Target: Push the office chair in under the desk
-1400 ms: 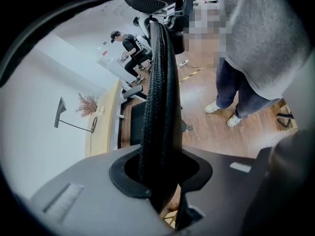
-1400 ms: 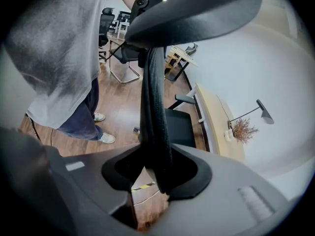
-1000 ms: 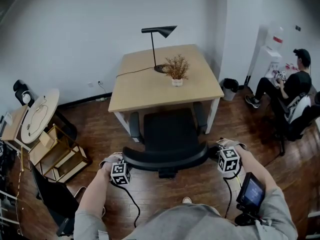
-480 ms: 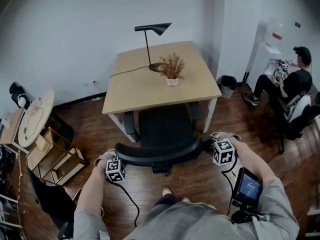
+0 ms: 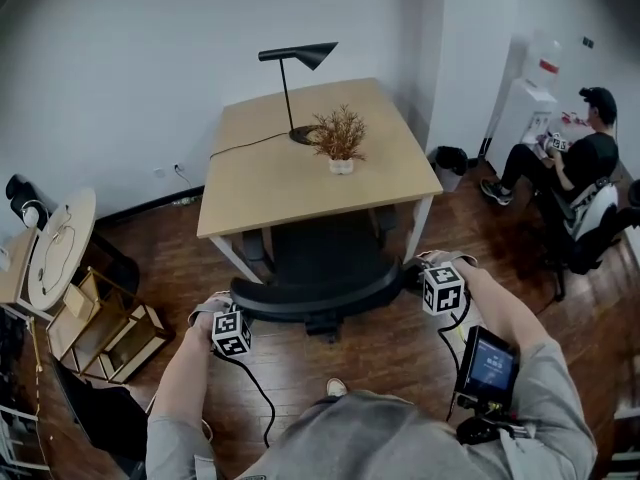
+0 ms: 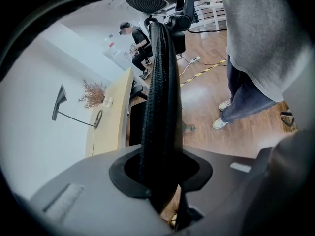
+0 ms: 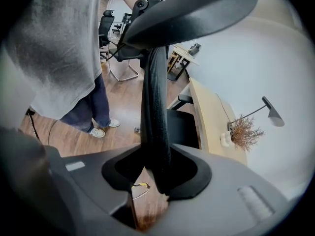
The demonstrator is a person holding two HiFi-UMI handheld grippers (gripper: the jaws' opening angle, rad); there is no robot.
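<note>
Office chair (image 5: 320,260) has rolled in toward the desk (image 5: 290,183). A second ago nearly the whole seat lay clear of the tabletop's near edge. Now the front of the seat and much of both armrests sit beneath it, and only the rear of the seat and the curved backrest (image 5: 315,296) stick out. Left gripper (image 5: 236,313) is on the backrest's left end and right gripper (image 5: 415,278) on its right end; both have travelled forward with the chair, grip unchanged. Each gripper view shows the padded backrest rim pinched between that gripper's jaws, which are partway closed and pressing on it. Lamp (image 5: 290,78) and dried plant (image 5: 340,138) stand on the desk as before, so the desk looks undisturbed. Judgement: the push is well along but not finished. The backrest is still short of the desk edge, so more straight pushing is needed, with the armrests kept between the desk legs.
</note>
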